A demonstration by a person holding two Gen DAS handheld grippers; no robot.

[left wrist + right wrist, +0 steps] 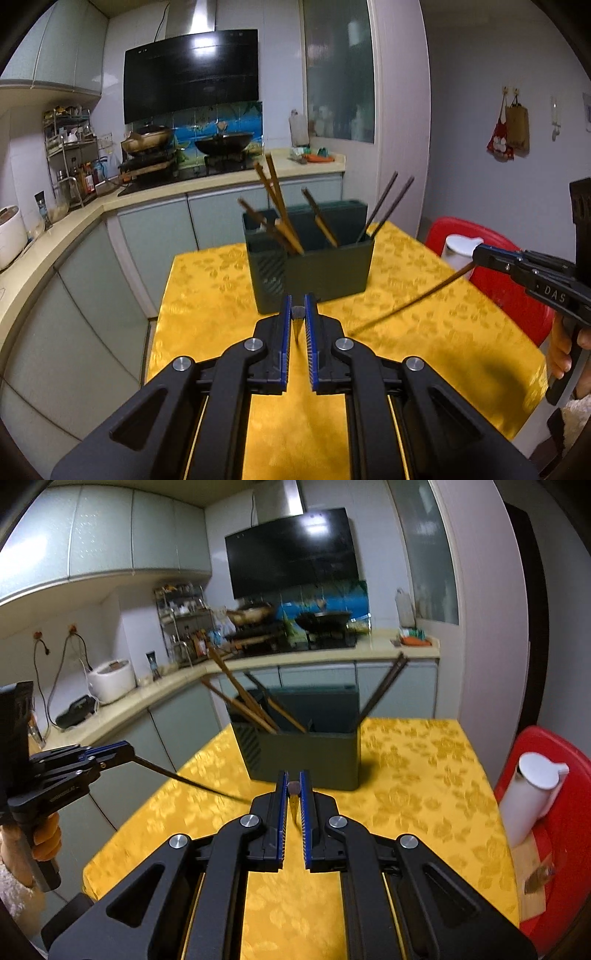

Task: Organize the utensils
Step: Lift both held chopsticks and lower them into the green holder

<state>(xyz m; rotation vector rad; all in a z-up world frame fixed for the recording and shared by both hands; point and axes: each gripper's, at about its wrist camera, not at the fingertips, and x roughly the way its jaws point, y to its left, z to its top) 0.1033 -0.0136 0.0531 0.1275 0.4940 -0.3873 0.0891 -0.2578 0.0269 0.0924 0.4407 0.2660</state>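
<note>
Both hand-held grippers have a chopstick each here. The left hand-held gripper [297,314] is clamped on a dark chopstick [188,781]; from its own camera you only see the butt end pinched between the blue pads, but the right wrist view shows the stick slanting down from the gripper toward the yellow cloth on the bench [406,266]. The right hand-held gripper [294,788] is closed the same way on another dark chopstick [410,299], which the left wrist view shows angling down to the cloth, tip low over it or maybe touching, it's too blurry to call.

The dark green utensil holder [325,269] stands on the bench just ahead of both grippers. Its left compartment has several brown wooden chopsticks [275,206] leaning left, and two dark chopsticks [388,205] lean out of the right end.

Off the right side of the bench there's a red stool [554,775] with a white jug [528,797] on it. Behind everything is the kitchen counter with a stove and a wok [223,142].
</note>
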